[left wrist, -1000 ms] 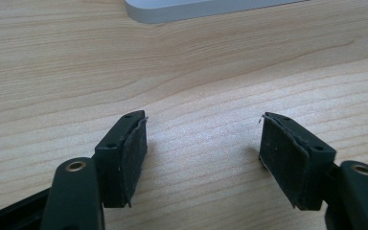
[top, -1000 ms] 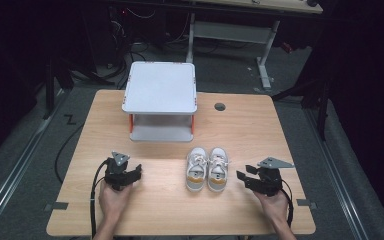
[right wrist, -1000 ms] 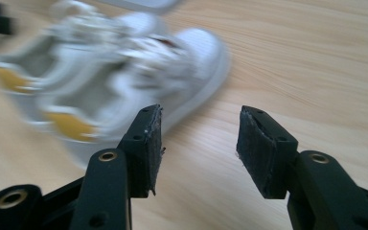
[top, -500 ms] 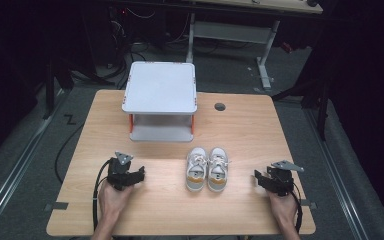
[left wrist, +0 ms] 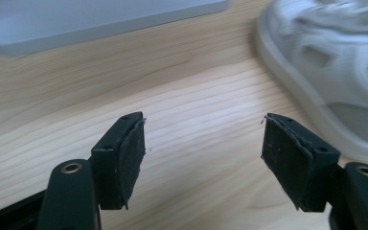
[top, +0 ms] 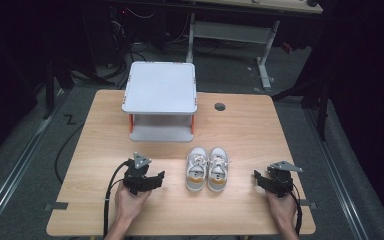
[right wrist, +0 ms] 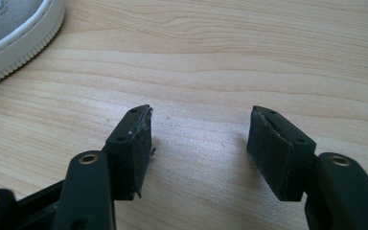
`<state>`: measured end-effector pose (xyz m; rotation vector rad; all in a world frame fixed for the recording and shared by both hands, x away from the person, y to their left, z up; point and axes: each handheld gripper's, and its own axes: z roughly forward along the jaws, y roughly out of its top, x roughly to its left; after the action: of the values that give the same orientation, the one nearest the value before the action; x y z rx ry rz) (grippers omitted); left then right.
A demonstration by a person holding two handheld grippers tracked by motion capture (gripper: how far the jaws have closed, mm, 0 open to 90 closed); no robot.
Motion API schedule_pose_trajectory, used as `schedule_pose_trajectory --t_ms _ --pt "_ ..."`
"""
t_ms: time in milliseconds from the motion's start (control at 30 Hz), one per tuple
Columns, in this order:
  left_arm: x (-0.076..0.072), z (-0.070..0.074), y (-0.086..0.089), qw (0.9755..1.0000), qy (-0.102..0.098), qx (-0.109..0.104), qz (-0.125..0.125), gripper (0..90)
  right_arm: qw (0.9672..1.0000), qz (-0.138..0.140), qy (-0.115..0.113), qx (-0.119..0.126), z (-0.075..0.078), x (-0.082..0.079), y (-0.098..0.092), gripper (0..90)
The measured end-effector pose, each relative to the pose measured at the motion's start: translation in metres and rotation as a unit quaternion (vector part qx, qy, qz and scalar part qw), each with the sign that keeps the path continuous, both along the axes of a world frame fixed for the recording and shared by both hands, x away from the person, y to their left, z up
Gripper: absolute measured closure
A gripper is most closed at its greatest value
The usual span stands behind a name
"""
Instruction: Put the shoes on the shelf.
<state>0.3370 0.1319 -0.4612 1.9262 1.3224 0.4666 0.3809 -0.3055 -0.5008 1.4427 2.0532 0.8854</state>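
With both your left gripper (top: 158, 178) and right gripper (top: 258, 178) jaws open and empty, take the light, soft-sided shoes (top: 207, 169) by their firmer heel collars.

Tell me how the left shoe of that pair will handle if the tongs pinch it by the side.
The left shoe looks small, so probably light. Its laced fabric upper will likely give under a pinch, while the thick white sole should stay stiff. Standing flat on the table, it seems unlikely to roll, though it may nudge the right shoe beside it.
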Motion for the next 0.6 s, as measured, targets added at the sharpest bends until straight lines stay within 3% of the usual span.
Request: schedule_pose_trajectory --t_ms 200,433,600 --pt "-0.009 0.019 -0.036 0.9987 -0.001 -0.012 -0.049 31.6 1.0000 0.001 0.000 -0.001 0.000 0.000 0.000 40.4" --pt "-0.010 0.031 -0.077 0.9948 0.002 -0.019 -0.100 32.3 1.0000 0.004 -0.001 -0.002 0.000 0.000 0.000 39.8" --pt "-0.006 0.032 -0.098 0.9953 0.006 -0.010 -0.096 36.6 1.0000 0.004 0.000 -0.001 0.000 0.000 0.000 39.7"
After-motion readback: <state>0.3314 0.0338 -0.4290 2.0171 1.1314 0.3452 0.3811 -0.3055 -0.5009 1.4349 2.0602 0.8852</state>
